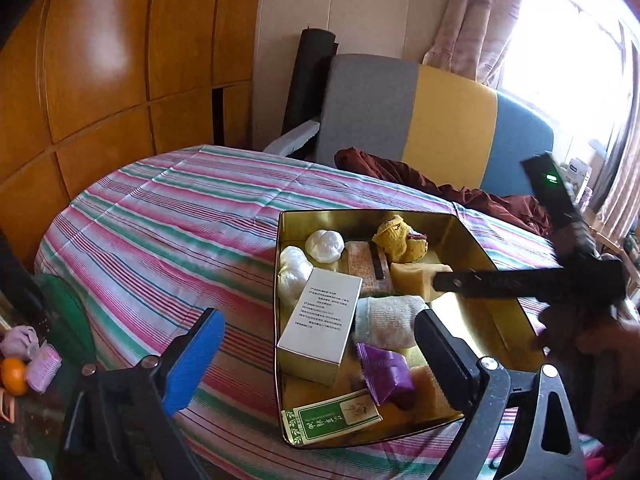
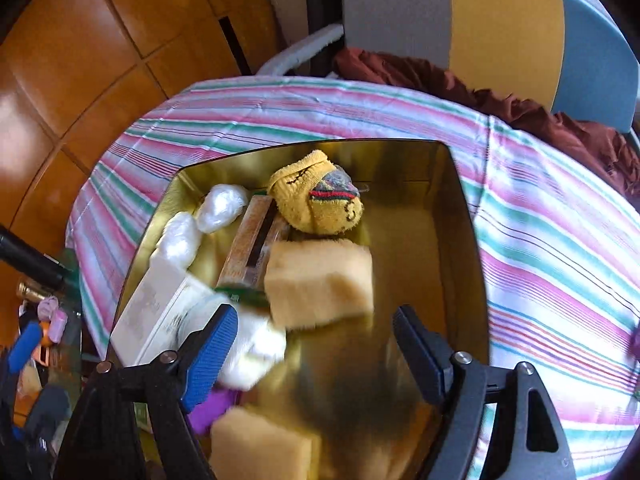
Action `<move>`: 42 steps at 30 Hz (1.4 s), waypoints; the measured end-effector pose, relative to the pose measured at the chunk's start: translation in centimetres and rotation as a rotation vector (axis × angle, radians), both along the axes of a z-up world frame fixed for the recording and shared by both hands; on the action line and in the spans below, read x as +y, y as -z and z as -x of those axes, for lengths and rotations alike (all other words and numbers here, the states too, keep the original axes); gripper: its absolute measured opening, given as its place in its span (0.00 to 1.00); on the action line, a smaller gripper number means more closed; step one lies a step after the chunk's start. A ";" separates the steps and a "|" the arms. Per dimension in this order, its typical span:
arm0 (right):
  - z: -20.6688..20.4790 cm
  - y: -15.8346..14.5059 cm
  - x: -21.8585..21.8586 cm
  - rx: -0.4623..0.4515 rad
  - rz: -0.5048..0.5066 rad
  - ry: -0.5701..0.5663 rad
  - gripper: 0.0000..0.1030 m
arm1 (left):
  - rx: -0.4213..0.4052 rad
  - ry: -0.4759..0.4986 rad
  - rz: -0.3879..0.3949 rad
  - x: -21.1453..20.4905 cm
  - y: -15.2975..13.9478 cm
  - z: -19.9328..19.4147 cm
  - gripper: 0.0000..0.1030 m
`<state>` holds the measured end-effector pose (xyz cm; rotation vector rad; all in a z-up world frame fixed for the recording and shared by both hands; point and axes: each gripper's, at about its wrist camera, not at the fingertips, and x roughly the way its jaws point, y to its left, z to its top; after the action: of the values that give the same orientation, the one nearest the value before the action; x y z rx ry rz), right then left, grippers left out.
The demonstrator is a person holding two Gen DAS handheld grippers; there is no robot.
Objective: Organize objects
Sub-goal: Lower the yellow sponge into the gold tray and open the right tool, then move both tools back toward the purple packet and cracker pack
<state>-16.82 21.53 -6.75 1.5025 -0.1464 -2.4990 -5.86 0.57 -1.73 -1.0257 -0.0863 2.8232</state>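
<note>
Two grippers hang with jaws spread wide over a gold tin (image 1: 472,240) that sits on a bench draped in a striped cloth (image 1: 168,216), neither gripping anything. Seen from the left wrist, the left gripper (image 1: 320,354) straddles the tin's near left wall: its blue-padded finger is over the cloth at 7 o'clock, its dark finger over the tin's interior at 5 o'clock. The right gripper (image 2: 316,344) hovers above the tin's bare floor; in the left view it enters from 3 o'clock, one dark finger (image 1: 520,280) reaching across toward a yellow sponge (image 1: 416,276).

Packed along the tin's left side are two white wrapped balls (image 1: 308,256), a white carton (image 1: 322,322) tilted on its side, a rolled white sock (image 1: 386,322), a purple packet (image 1: 384,372) and a green-labelled box (image 1: 332,420) at the near corner. A yellow knitted sock (image 2: 318,200) is bunched at the far end, at 12 o'clock in the right wrist view, just beyond the sponge and beside a long tan box (image 2: 252,240). A second sponge (image 2: 264,444), blurred, lies at 6 o'clock.

Beyond the bench stands a sofa (image 1: 448,116) in grey, yellow and blue panels, with maroon fabric (image 1: 460,192) heaped on it. An orange (image 1: 14,376) rests at 9 o'clock, off the bench's left edge.
</note>
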 end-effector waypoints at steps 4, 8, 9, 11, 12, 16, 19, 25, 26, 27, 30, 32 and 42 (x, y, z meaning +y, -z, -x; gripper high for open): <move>-2.4 -1.0 0.5 0.043 -0.012 -0.004 0.79 | 0.004 0.006 0.015 0.5 -0.3 -0.6 0.94; -4.8 -1.7 1.8 0.069 -0.022 0.007 0.79 | 0.020 0.024 0.036 1.3 -0.7 -1.2 0.94; -5.3 -1.7 2.2 0.074 -0.028 0.014 0.79 | 0.023 0.030 0.041 1.5 -0.8 -1.4 0.94; -6.3 -1.7 3.3 0.084 -0.038 0.033 0.79 | 0.029 0.043 0.049 2.0 -1.0 -1.7 0.94; -6.8 -1.8 3.9 0.087 -0.038 0.044 0.79 | 0.031 0.049 0.053 2.3 -1.0 -1.8 0.94; -8.5 -2.1 7.0 0.099 -0.033 0.103 0.79 | 0.035 0.080 0.071 3.7 -1.3 -2.3 0.94; -9.3 -2.2 9.4 0.103 -0.026 0.156 0.79 | 0.033 0.106 0.083 4.8 -1.3 -2.6 0.94; -10.5 -2.2 15.0 0.092 -0.033 0.274 0.79 | 0.037 0.173 0.106 7.5 -1.4 -3.3 0.94; -10.6 -2.2 16.0 0.090 -0.037 0.297 0.79 | 0.037 0.182 0.109 7.9 -1.5 -3.4 0.94; -10.8 -2.3 17.1 0.090 -0.042 0.320 0.79 | 0.038 0.191 0.112 8.4 -1.5 -3.5 0.94; -11.4 -2.5 20.4 0.086 -0.052 0.386 0.79 | 0.035 0.224 0.117 9.8 -1.6 -3.6 0.94; -11.7 -2.5 22.7 0.081 -0.068 0.439 0.79 | 0.030 0.253 0.119 10.7 -1.6 -3.7 0.94; -13.2 -1.5 37.0 0.045 -0.089 0.827 0.79 | -0.002 0.370 0.141 15.3 -1.0 -4.2 0.94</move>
<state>-3.66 58.57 -5.22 1.6509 -0.8059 -3.1784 -1.62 15.82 -0.70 -0.9566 0.2780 2.5177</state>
